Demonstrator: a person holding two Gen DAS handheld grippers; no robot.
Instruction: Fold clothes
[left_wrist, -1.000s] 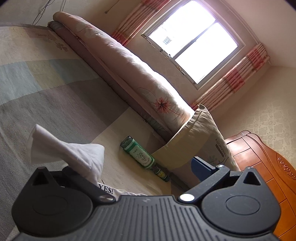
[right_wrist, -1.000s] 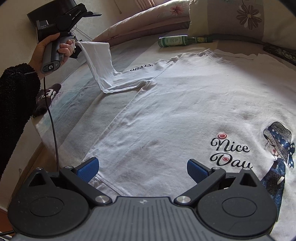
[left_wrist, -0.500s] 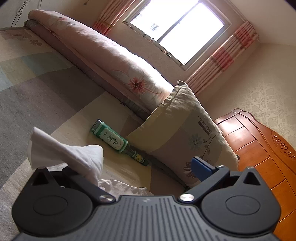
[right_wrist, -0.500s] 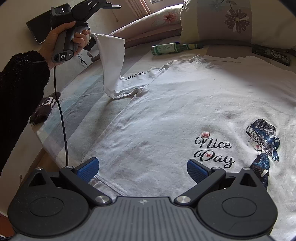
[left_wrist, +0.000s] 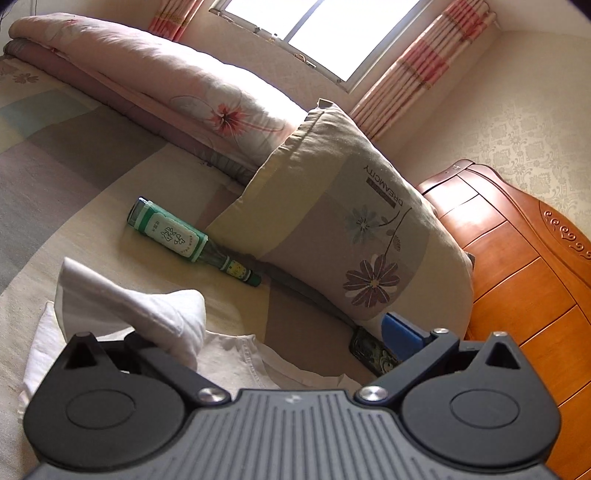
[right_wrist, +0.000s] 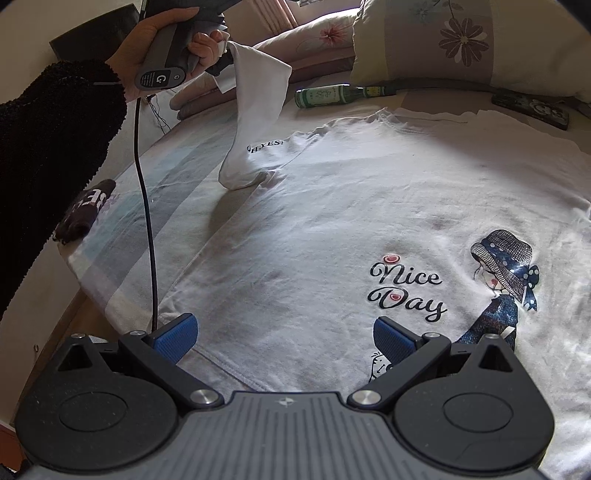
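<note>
A white T-shirt (right_wrist: 351, 206) printed "Nice Day" lies flat, face up, on the bed. Its left sleeve (right_wrist: 258, 122) is lifted and hangs from the left gripper, which a hand (right_wrist: 162, 40) holds up at the top left of the right wrist view. In the left wrist view the sleeve (left_wrist: 129, 302) is draped over the left finger, while the left gripper (left_wrist: 288, 328) has its jaws wide apart. My right gripper (right_wrist: 284, 336) hovers open just above the shirt's hem, with nothing between its blue pads (right_wrist: 177, 334).
A green bottle (left_wrist: 173, 234) lies beside a flowered pillow (left_wrist: 347, 236) by the collar. A dark phone (right_wrist: 532, 110) sits at the back right. A rolled quilt (left_wrist: 147, 85) and a wooden headboard (left_wrist: 517, 258) border the bed. A dark garment (right_wrist: 86, 210) lies near the left edge.
The left gripper has carried the sleeve higher and to the right, toward the shirt's body, and its view has swung toward the pillow. The right gripper stayed open over the hem.
</note>
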